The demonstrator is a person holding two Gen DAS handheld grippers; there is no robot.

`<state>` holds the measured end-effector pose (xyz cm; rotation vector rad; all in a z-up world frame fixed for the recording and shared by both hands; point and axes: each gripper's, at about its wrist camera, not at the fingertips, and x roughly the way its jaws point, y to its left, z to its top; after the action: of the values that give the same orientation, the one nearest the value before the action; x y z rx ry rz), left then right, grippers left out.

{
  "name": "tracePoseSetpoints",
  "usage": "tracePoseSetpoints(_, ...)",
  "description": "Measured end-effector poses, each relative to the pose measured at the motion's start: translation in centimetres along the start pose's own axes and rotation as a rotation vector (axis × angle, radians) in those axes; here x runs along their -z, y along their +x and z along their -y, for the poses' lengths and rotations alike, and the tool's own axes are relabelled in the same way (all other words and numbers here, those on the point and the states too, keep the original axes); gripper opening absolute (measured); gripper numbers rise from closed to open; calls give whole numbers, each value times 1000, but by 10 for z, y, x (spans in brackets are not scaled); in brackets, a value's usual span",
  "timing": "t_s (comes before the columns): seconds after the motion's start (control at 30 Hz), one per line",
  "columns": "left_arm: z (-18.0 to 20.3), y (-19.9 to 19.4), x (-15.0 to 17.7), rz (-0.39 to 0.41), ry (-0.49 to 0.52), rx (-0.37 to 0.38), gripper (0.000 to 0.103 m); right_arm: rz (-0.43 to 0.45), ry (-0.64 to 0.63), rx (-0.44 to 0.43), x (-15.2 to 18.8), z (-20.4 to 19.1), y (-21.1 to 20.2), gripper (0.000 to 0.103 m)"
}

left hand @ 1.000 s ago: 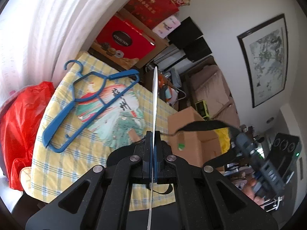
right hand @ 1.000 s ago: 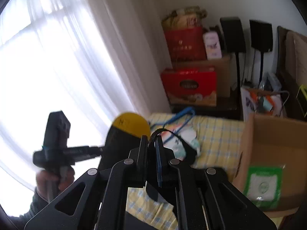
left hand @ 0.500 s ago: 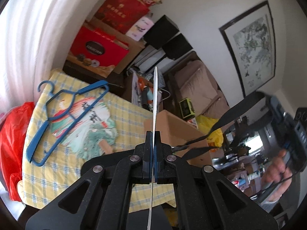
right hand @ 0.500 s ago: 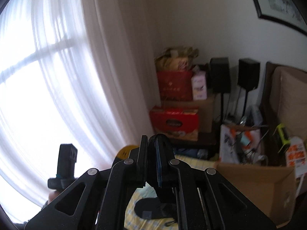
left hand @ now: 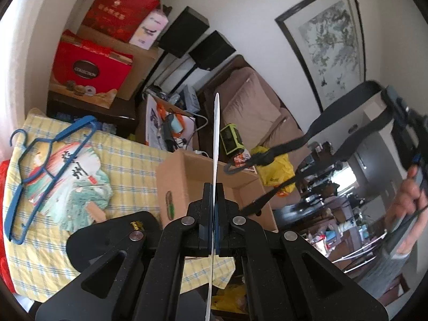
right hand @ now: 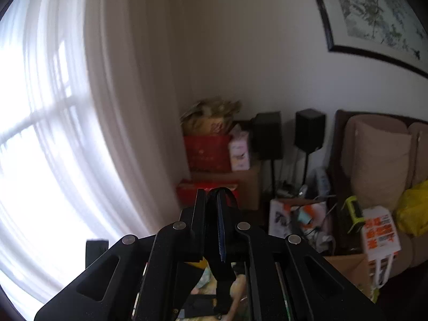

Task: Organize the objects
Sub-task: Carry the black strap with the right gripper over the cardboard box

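In the left wrist view my left gripper (left hand: 214,187) is shut on a thin white flat sheet (left hand: 216,133), seen edge-on and standing up between the fingers. Behind it sits an open cardboard box (left hand: 187,176). At the right a hand holds my right gripper (left hand: 393,99), shut on a black strap (left hand: 345,112) that slants down to a hook over the box. In the right wrist view my right gripper (right hand: 214,198) pinches that black strap (right hand: 223,275), which hangs below the fingers. A black item with a yellow logo (left hand: 112,238) lies low beside my left gripper.
A table with a yellow checked cloth (left hand: 128,157) carries a blue hanger (left hand: 40,171) and a painted paper fan (left hand: 77,187). Red gift boxes (left hand: 88,69), speakers (left hand: 184,34), a brown sofa (left hand: 254,107) and a yellow bag (left hand: 275,165) crowd the far side. A curtained window (right hand: 48,133) fills the left.
Both grippers have risen. The right one lifted the strap high, so its view swung from the table to the wall. The left view shifted rightward over the cardboard box.
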<state>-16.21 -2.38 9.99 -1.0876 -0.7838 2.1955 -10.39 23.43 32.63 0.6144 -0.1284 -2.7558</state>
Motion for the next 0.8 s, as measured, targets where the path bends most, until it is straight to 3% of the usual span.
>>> tracePoseSetpoints(0.2, 16, 7, -7, -12, 5, 18, 1, 35, 20, 67, -47, 21, -23, 6)
tracePoseSetpoints(0.43, 43, 26, -9, -32, 34, 39, 1, 15, 24, 174, -85, 42, -28, 6)
tracePoseSetpoints(0.57, 54, 48, -6, -56, 33, 48, 1, -11, 13, 228, -90, 50, -21, 6)
tracePoseSetpoints(0.8, 55, 82, 1, -88, 14, 38, 1, -55, 32, 246, -75, 72, 0, 6)
